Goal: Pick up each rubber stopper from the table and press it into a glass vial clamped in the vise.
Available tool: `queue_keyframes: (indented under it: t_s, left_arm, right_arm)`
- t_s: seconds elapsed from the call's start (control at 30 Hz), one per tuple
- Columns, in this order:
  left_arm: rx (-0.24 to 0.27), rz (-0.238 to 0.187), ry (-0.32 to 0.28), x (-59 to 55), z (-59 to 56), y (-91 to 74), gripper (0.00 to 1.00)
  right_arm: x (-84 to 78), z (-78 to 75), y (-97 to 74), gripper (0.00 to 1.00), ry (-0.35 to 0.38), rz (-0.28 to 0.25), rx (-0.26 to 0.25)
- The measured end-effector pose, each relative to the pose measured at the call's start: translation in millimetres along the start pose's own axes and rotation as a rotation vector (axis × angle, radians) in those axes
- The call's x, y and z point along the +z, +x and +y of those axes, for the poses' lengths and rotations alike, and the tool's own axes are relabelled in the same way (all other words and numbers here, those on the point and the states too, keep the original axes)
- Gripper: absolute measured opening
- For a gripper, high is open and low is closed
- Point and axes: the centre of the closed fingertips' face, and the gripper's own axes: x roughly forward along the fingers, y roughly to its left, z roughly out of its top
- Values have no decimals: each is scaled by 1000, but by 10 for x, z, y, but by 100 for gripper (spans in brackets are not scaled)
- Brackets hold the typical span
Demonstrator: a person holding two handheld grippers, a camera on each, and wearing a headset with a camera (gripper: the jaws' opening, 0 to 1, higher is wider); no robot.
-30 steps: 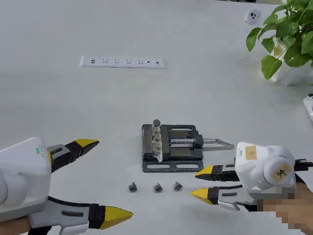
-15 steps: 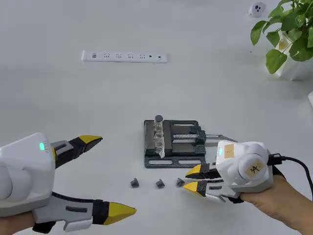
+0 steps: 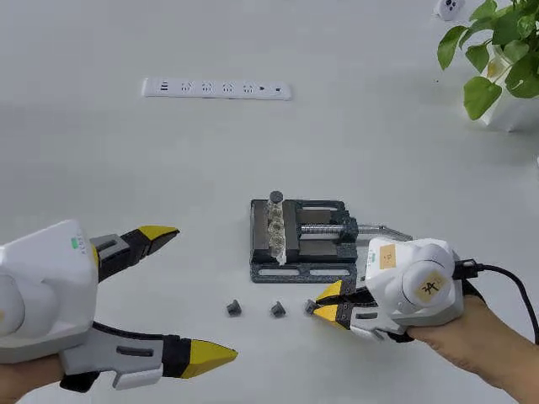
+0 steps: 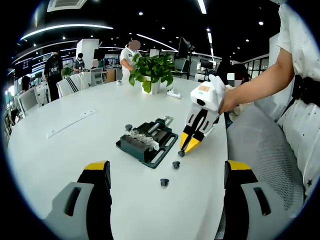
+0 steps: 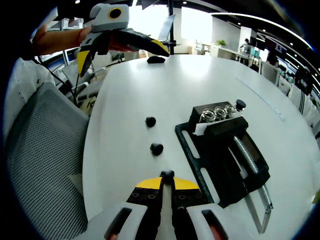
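Head view: stopper (image 3: 276, 196) in farthest vial (image 3: 275, 212)

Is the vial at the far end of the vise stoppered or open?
Stoppered: a dark stopper caps the end vial, while the vials beside it show open mouths.

three small dark rubber stoppers (image 3: 277, 309) lie in a row near the dark vise (image 3: 320, 248). the rightmost stopper (image 3: 309, 305) is pinched at the right gripper (image 3: 322, 301) tips. clear glass vials (image 3: 275, 229) stand clamped upright, the far one wearing a capping stopper (image 3: 275, 196).
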Motion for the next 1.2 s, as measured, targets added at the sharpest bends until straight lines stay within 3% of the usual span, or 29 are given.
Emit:
queue_keyframes:
  t_s: [0.4,0.63,0.8,1.0,1.2]
  left_arm:
    - [-11,-4,2,-7,-3,7,94]
    - [-11,-11,6,64,-45,46,93]
    - [-8,-19,15,114,-52,61,90]
    - [11,-70,51,321,-17,85,83]
    - [27,-141,98,733,-52,166,73]
  right_arm:
    - [-7,3,-4,0,-1,5,-17]
    - [7,9,-14,0,9,-2,-25]
    - [110,-13,-150,0,28,-36,-60]
    - [387,-110,-466,0,51,-114,-153]
    - [787,-190,-914,0,90,-221,-247]
